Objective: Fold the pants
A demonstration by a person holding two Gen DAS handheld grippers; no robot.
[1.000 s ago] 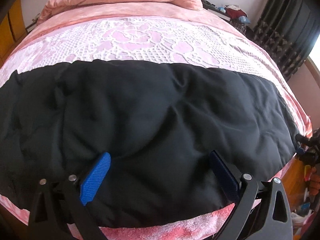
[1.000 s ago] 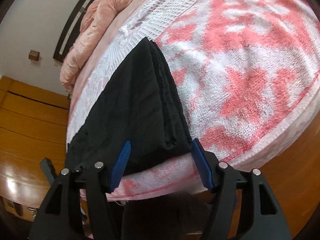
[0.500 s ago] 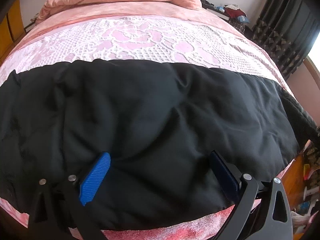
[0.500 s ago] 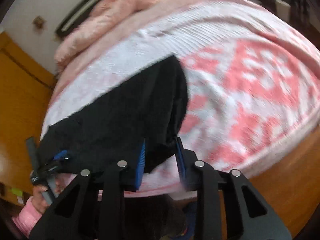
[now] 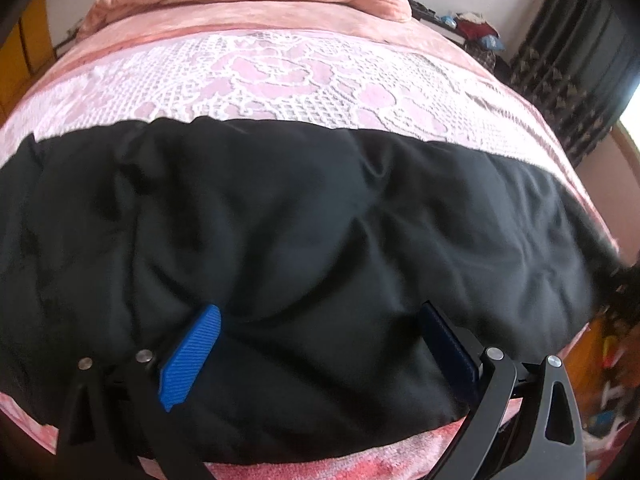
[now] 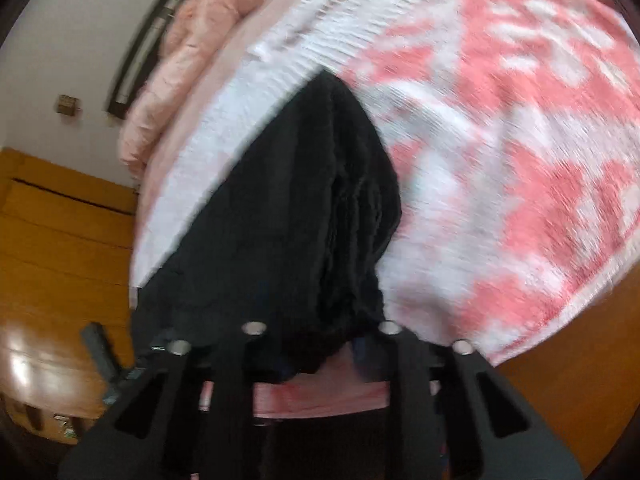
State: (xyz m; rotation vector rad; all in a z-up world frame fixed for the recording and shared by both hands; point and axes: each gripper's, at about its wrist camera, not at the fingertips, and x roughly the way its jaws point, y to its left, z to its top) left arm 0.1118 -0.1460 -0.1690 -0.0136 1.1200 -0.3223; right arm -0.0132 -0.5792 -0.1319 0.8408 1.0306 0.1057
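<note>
While our right gripper [image 6: 320, 354] closes on the pants [image 6: 288, 208] edge and the left gripper [image 5: 320, 344] gapes wide, the bunched layers may slip.

Light: daylight enters past my left view's right edge, room bright
Glare: sheen on the wooden floor [image 6: 24, 364] in my right view
Blur: right view smeared, left sharp
Distortion: fisheye bends edges, corners black
</note>
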